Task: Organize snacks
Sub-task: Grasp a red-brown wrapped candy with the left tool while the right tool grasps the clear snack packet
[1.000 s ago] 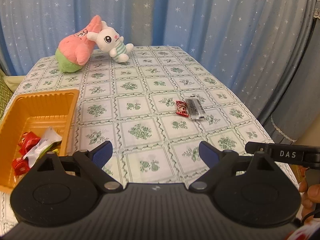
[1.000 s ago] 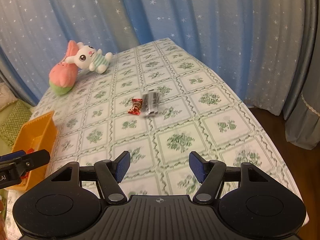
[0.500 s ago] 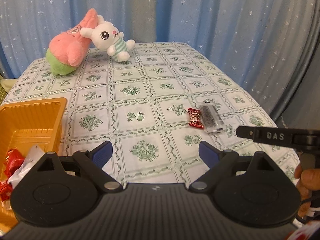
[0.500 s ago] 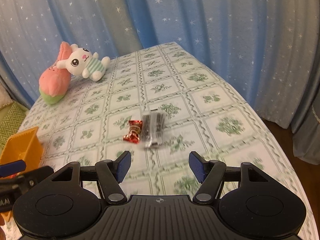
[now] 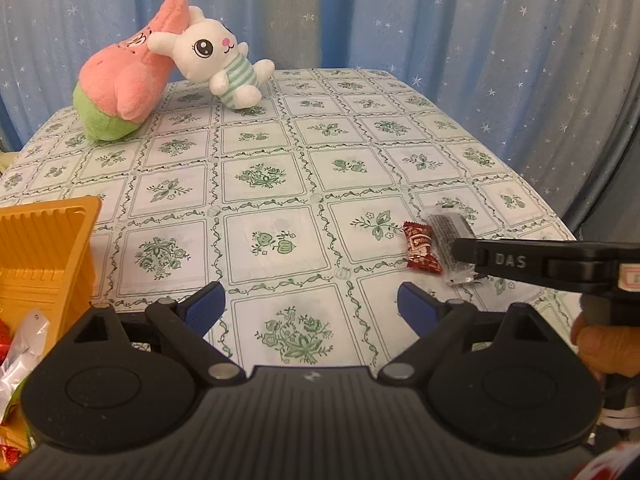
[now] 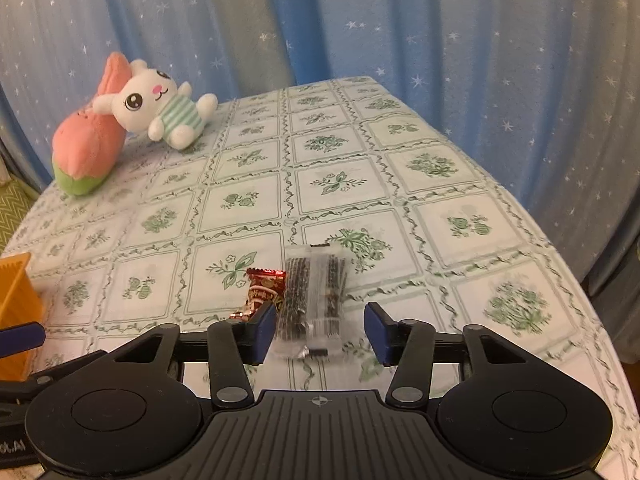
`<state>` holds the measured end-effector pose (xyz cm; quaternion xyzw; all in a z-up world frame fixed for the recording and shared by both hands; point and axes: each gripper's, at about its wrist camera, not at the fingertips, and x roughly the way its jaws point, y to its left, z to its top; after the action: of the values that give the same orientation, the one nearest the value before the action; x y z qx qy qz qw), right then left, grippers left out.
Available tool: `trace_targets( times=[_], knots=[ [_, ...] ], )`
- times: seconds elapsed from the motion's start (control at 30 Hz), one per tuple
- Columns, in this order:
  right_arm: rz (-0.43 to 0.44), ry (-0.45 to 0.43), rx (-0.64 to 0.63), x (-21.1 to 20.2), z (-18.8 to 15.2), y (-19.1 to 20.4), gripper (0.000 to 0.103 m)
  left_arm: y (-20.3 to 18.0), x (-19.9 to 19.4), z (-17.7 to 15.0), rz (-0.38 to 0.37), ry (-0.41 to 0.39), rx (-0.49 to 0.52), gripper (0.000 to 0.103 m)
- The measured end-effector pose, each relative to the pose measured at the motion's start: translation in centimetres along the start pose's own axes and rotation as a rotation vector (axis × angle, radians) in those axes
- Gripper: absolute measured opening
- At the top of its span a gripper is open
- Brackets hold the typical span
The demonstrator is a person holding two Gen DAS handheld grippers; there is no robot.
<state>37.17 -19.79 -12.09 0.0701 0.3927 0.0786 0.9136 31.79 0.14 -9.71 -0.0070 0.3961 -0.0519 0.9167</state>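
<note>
Both grippers have dropped closer to the table since a second ago, and the two loose snacks now sit right under my right gripper (image 6: 320, 330) instead of out in the middle of the cloth. Its jaws are closing, with the clear packet of dark sticks (image 6: 314, 298) lying flat between them; the left pad looks right at the packet's edge but I can't see either pad actually pressing on it, so nothing is held. Just left of the packet, touching it, is the red candy (image 6: 264, 290) (its near end is partly hidden behind the left finger).

From the left wrist camera my left gripper (image 5: 311, 306) hangs wide open over bare tablecloth (image 5: 260, 176), holding nothing. Next to it on the left is the orange tray (image 5: 44, 248), with some red and white wrappers (image 5: 18, 352) already in it. Right gripper reaches in from the right edge over the packet, a hand (image 5: 600, 346) gripping its handle. Two plush toys, a pink one (image 5: 120, 88) and a white bunny (image 5: 216, 62) leaning against it, sit at the far end by the blue starry curtain (image 5: 460, 20).
</note>
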Motion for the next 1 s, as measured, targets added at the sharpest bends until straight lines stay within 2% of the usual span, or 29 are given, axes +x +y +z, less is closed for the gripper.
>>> trace_targets(
  times=[0.2,0.4,0.63,0.9,1.0],
  knots=[
    [-0.002,0.018,-0.034,2.5,0.3,0.5,0.043,0.4,1.0,-0.2,0.012,0.011,0.003,0.092],
    [-0.009,0.016,-0.095,3.1,0.3,0.7,0.038,0.4,2.2,-0.4,0.015,0.023,0.007,0.092],
    [-0.032,0.016,-0.107,1.9,-0.4,-1.6,0.038,-1.6,4.0,-0.2,-0.025,0.017,0.043,0.092],
    [-0.002,0.002,-0.141,1.8,-0.7,-3.2,0.039,-3.9,5.6,0.4,-0.073,-0.008,0.094,0.091],
    [-0.014,-0.002,-0.109,1.4,-0.8,-3.8,0.038,-4.4,6.5,0.9,-0.1,-0.018,0.101,0.085]
  ],
)
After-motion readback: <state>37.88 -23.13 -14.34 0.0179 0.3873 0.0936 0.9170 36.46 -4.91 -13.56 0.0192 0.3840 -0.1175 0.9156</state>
